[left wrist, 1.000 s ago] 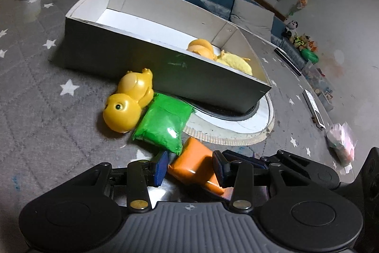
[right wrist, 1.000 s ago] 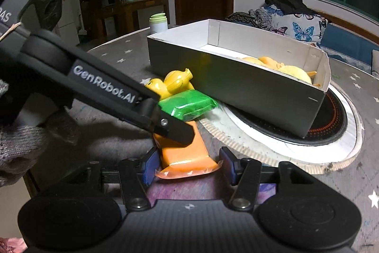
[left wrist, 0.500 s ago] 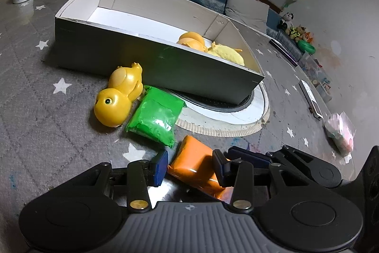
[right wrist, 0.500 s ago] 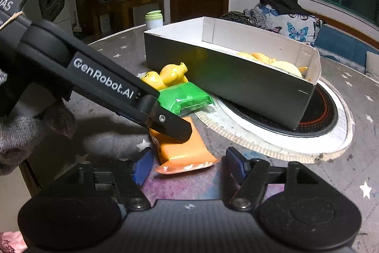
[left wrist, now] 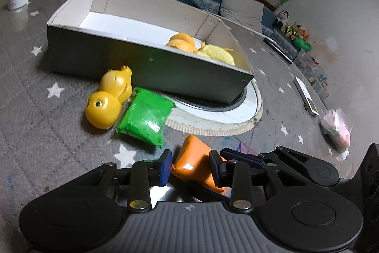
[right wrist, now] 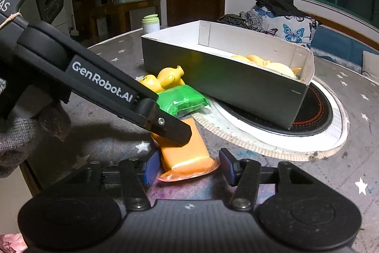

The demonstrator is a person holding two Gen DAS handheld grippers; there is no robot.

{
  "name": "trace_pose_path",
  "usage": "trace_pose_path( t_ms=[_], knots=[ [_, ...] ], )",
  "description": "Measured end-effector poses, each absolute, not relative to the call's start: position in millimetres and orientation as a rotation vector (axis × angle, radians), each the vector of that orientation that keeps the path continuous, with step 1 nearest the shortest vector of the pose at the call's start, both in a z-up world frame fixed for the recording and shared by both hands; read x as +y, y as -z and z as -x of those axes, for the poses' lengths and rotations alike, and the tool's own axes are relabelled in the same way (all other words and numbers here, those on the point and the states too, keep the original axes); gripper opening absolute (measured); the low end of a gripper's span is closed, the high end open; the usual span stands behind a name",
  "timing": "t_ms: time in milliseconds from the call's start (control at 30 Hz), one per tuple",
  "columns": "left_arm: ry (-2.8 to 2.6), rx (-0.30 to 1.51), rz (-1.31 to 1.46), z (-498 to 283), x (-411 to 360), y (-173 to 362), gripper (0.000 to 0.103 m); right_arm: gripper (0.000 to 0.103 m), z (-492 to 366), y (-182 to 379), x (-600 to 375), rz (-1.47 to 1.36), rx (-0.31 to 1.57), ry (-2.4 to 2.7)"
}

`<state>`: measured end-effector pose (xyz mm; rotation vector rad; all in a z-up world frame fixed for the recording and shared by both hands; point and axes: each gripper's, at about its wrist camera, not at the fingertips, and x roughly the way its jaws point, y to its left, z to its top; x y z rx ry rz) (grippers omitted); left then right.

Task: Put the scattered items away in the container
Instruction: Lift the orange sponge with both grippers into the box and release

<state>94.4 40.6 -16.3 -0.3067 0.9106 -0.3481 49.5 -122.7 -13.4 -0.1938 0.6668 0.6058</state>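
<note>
Gripping: the orange packet (left wrist: 197,166) is bracketed by the left hand-held gripper (left wrist: 190,168), its pads close against the packet's sides, though firm contact cannot be confirmed.
Right hand-held gripper (right wrist: 187,166): its fingers are spread wide apart around the packet's near end, touching nothing.
Change: the right fingers are seen wider than half a second ago, and were nearer the packet a second ago; the packet is thus judged as being handed over to the left side.
Packet position: lying on the desk (left wrist: 47,134), near the box (left wrist: 146,68) but outside it.
Left outside: green packet (left wrist: 145,117) and yellow duck (left wrist: 109,98), beside the box wall.
Already inside: two yellow toys (left wrist: 201,49) at the box's far end.
Meaning: a lift into the box is judged next.
</note>
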Motion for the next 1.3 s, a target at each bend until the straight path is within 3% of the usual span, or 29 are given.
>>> trace_pose_path(
  t_ms=[700,1200,1300],
  knots=[
    [0.339,0.695,0.361,-150.7,45.3,-46.2,0.035,0.053,-100.5,-45.2,-118.9,0.215,0.451,-0.541],
    [0.311,0.709,0.416,-208.9,47.7,-29.1,0.035,0.055,-174.3,-24.2,-123.3,0.183,0.488,-0.459],
    [0.306,0.705,0.412,-203.3,49.6,-28.5,0.035,0.061,-170.4,-24.6,-126.0,0.18,0.477,-0.454]
  ],
)
